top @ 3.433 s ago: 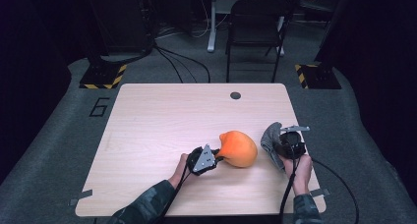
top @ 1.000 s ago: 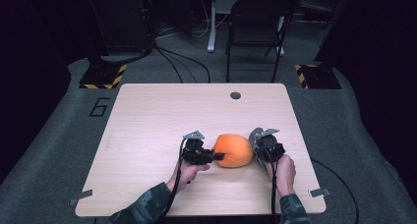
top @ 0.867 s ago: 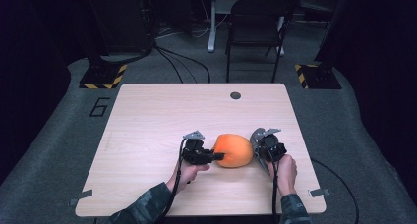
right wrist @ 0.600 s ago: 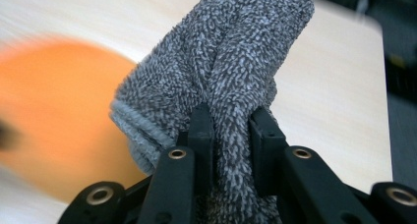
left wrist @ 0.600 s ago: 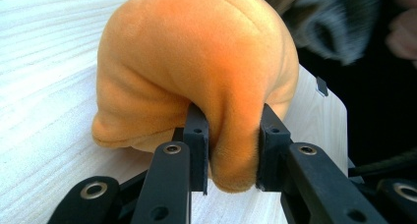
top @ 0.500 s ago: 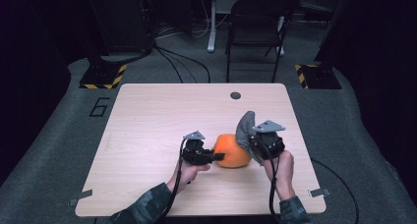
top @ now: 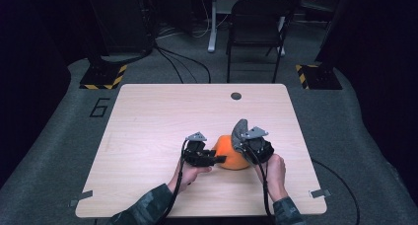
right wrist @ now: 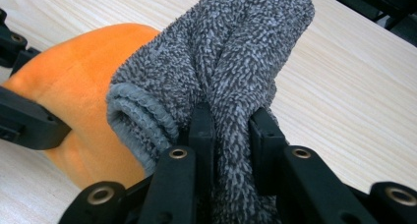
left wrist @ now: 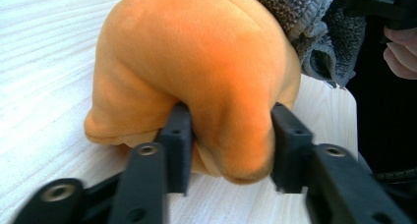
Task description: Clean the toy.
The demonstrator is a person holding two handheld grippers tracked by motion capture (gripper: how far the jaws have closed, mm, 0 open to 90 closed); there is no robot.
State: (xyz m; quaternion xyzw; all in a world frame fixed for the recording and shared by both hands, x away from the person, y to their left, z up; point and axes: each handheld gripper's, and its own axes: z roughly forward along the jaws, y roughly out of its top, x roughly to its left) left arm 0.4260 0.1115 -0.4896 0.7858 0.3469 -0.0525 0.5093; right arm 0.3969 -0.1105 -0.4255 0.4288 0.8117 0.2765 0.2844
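Note:
An orange plush lump (top: 231, 153) lies on the wooden table (top: 162, 116) toward its near edge. My left gripper (top: 219, 159) comes at it from the left. Its jaws have just been opening, and a soft bulge of the plush (left wrist: 196, 52) still fills the gap, touching both pads of the left gripper (left wrist: 228, 140). My right gripper (top: 245, 145) is held up at the plush's right side, shut on a fluffy grey cloth (top: 240, 130). That grey cloth (right wrist: 236, 47) stands up from the right gripper (right wrist: 231, 126) and leans over the orange plush (right wrist: 74, 67).
A small dark round disc (top: 236, 95) sits near the table's far edge. Beyond the table stand a black chair (top: 256, 27) and yellow-black striped floor blocks (top: 103, 77), with cables on the grey floor. Both forearms come in over the near edge.
My right gripper has risen and swung left with the grey cloth, which now stands over the plush's right side. The left hand and the plush have stayed put.

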